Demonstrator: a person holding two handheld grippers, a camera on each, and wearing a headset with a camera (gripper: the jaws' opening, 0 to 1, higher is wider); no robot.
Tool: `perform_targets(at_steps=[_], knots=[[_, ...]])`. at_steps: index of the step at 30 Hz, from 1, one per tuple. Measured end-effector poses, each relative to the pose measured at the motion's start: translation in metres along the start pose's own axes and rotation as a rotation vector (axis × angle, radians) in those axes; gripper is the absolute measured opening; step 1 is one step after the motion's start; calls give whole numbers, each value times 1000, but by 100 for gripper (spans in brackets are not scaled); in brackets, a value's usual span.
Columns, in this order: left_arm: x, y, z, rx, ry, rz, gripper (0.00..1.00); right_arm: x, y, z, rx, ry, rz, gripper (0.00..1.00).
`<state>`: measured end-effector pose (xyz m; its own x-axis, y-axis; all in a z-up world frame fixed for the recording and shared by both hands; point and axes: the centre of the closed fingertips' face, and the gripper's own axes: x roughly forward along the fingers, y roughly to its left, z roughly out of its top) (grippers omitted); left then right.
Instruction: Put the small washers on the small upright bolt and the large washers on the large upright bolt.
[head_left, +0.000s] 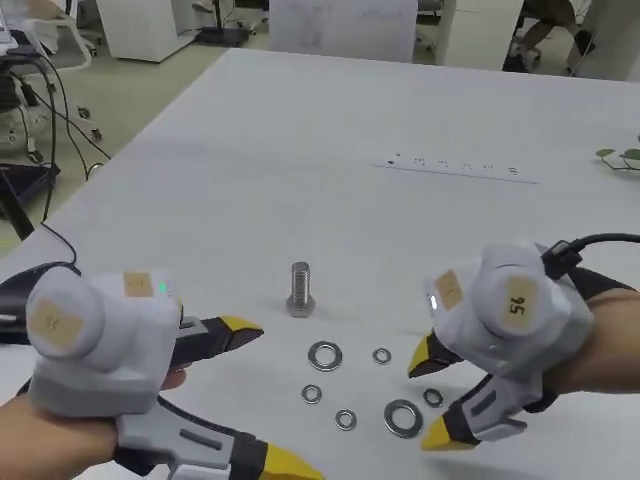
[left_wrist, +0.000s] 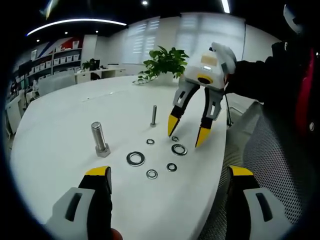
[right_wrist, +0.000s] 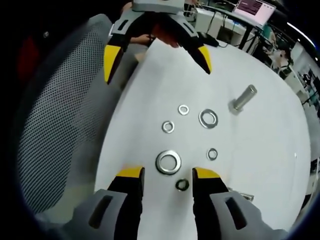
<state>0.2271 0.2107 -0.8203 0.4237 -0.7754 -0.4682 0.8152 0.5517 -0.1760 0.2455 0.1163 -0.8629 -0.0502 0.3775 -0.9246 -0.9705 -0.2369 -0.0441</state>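
The large bolt (head_left: 301, 290) stands upright on the white table (head_left: 300, 170). In front of it lie two large washers (head_left: 325, 355) (head_left: 404, 417) and several small washers (head_left: 312, 394). A thin small bolt (left_wrist: 154, 115) stands beyond the large bolt (left_wrist: 100, 140). My right gripper (head_left: 430, 397) is open and hovers low, with one large washer (right_wrist: 168, 162) just ahead between its jaws and a small washer (right_wrist: 182, 185) beside it. The left gripper (head_left: 268, 396) is open and empty at the near table edge, facing the washers (left_wrist: 135, 159). The two grippers point at each other.
A white power strip (head_left: 455, 167) lies across the far half of the table. A plant (head_left: 625, 157) sits at the right edge. A mesh chair (right_wrist: 60, 130) stands beside the near table edge. Cables (head_left: 50, 120) hang off to the left.
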Motion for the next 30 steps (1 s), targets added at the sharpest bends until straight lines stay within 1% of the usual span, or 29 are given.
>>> perform_targets(at_steps=[6, 11, 14, 28, 30], knots=[[0, 0, 1, 0, -3, 3, 96, 3, -2, 3, -29, 20, 17, 37], [-1, 0, 0, -1, -3, 7, 95, 9, 2, 4, -53, 39, 43, 35], [-2, 1, 1, -4, -6, 10, 95, 11, 2, 4, -63, 50, 48, 35], [-2, 1, 3, -3, -10, 11, 95, 16, 0, 0, -121, 109, 47, 33], [-2, 1, 3, -4, -12, 12, 95, 16, -1, 1, -123, 109, 45, 33]])
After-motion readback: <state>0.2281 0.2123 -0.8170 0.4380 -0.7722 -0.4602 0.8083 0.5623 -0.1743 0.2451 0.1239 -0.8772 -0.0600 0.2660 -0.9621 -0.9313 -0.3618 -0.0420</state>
